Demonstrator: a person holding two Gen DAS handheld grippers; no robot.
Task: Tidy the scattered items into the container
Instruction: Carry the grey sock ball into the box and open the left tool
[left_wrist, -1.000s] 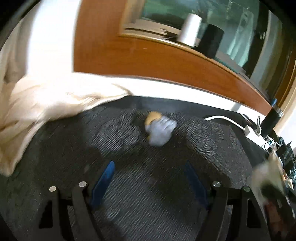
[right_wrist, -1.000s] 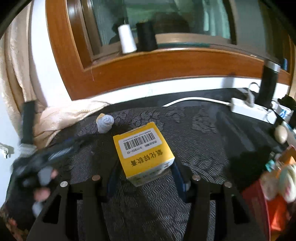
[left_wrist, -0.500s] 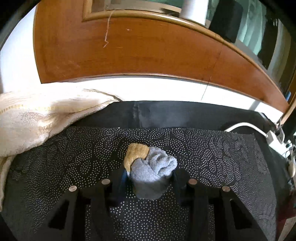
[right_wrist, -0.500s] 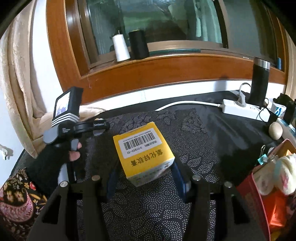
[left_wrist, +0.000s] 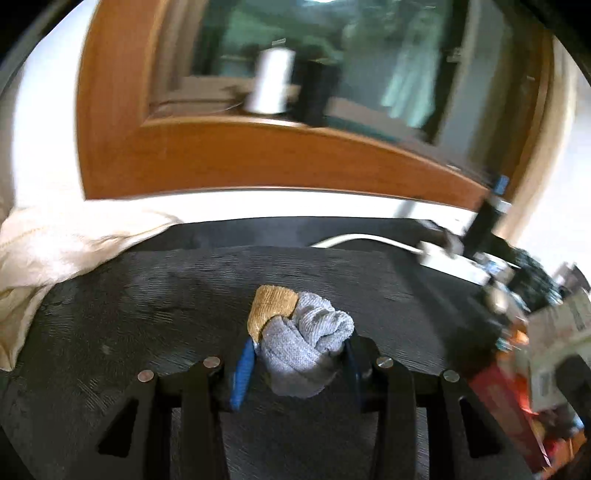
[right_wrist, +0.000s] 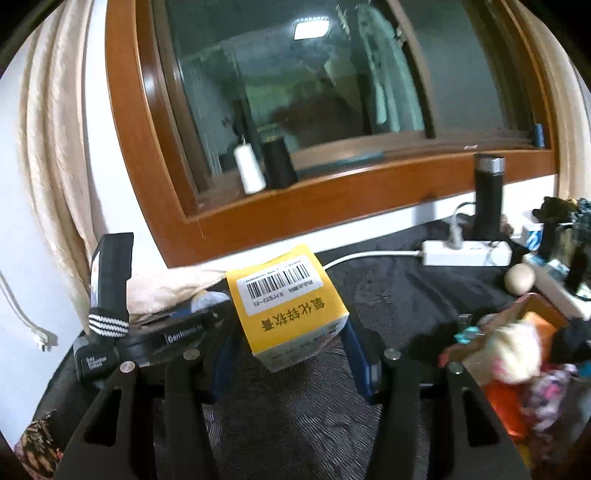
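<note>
Dark patterned tablecloth (left_wrist: 155, 295) below a wooden window frame (right_wrist: 332, 199). Rolled sock (left_wrist: 306, 343), loose on the cloth a second ago, is now clamped in the left gripper (left_wrist: 299, 363) and looks lifted. Yellow box (right_wrist: 288, 306) is kept pinched by the right gripper (right_wrist: 291, 354). Container (right_wrist: 524, 354) is seen at near right; both items judged ready for drop-off.

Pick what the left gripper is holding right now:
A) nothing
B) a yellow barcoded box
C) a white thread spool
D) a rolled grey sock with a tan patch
D: in the left wrist view the left gripper has its blue-padded fingers closed on the rolled grey sock; the yellow box sits in the right gripper.
</note>
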